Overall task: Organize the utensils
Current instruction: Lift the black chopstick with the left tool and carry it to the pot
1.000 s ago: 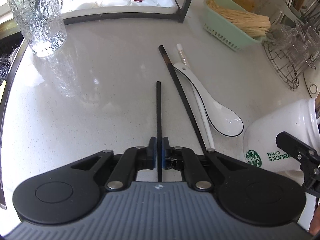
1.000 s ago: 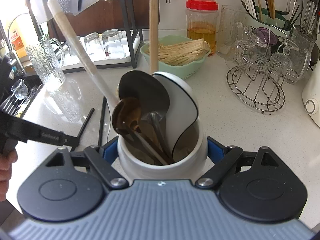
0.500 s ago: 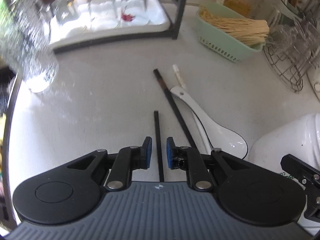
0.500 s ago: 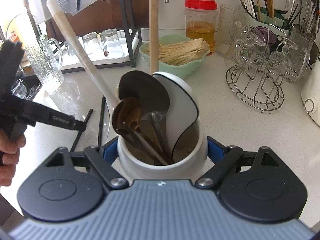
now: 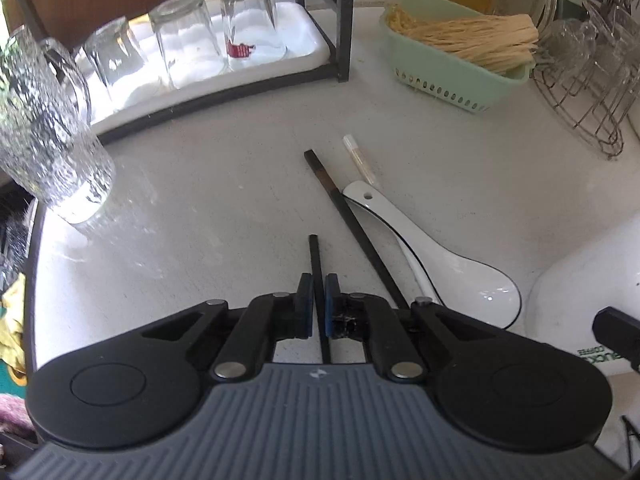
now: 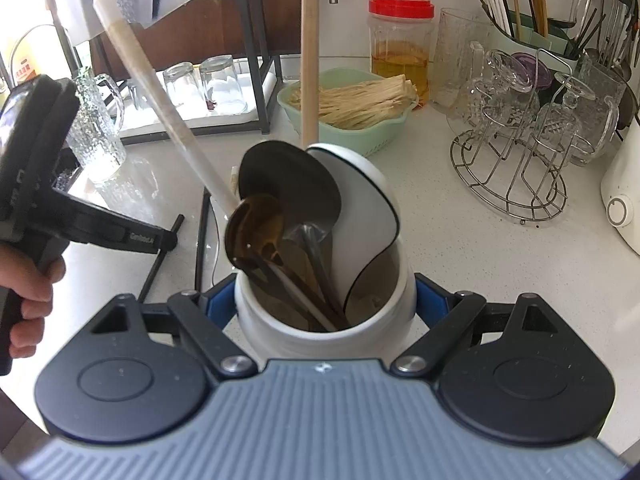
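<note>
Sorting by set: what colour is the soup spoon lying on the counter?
White with a thin black rim, clearest in the left wrist view: soup spoon.

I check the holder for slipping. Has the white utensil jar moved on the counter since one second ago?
No. In the right wrist view the white utensil jar sits as before against the green basket and wire rack, clamped by the right gripper.

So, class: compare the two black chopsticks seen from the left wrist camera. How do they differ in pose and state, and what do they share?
1. The held chopstick is pinched in the left gripper; the loose chopstick is gripped by nothing.
2. The held chopstick points almost straight up the picture; the loose chopstick runs diagonally beside the white spoon.
3. The loose chopstick shows a brownish band near its far end; the held chopstick looks plain black.

Both are thin, square-edged, dark sticks.
</note>
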Motion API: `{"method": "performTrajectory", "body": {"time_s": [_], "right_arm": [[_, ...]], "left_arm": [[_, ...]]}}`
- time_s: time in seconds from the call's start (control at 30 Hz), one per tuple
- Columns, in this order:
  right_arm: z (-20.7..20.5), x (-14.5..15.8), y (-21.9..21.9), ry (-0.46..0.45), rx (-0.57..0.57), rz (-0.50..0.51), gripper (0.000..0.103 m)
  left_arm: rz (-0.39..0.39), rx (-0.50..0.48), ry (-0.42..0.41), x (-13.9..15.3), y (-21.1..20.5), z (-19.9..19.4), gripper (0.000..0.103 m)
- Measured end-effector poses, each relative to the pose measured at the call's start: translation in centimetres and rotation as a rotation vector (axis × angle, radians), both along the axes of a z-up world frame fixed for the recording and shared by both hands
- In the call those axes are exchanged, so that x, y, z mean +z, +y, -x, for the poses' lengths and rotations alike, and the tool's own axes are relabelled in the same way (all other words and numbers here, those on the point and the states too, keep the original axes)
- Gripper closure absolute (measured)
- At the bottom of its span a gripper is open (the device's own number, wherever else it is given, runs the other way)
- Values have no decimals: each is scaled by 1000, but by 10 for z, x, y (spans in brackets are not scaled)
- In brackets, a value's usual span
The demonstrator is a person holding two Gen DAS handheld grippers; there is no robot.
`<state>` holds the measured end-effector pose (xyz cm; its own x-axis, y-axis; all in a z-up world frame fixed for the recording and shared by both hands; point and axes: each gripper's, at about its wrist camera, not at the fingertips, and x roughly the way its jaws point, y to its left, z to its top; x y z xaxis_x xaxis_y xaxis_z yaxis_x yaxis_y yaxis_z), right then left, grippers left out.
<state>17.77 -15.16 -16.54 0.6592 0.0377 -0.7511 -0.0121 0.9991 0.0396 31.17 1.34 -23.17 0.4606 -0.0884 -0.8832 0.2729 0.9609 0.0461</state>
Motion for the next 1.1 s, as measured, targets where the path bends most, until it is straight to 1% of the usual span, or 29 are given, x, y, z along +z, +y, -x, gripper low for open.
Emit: {"method": "performTrajectory", "body": {"time_s": [0.13, 0.37, 0.6, 0.87, 1.0, 1.1], "right_arm": [[-1, 0, 0, 5, 3, 5, 12], [-1, -1, -1, -3, 39, 4, 12], [-2, -1, -3, -8, 90, 1, 12], [4, -6, -4, -71, 130, -2, 12], [2, -6, -3, -86, 147, -2, 12], [-1, -6, -2, -91, 163, -2, 12]], "left_arm": [[8, 11, -9, 4, -2, 1, 98], [56, 57, -65, 33, -4, 16, 98], [115, 104, -110, 64, -11, 42, 98], [154, 147, -188, 97, -22, 82, 98], [186, 171, -215, 112, -21, 101, 98], [194, 180, -240, 124, -20, 113, 98]]}}
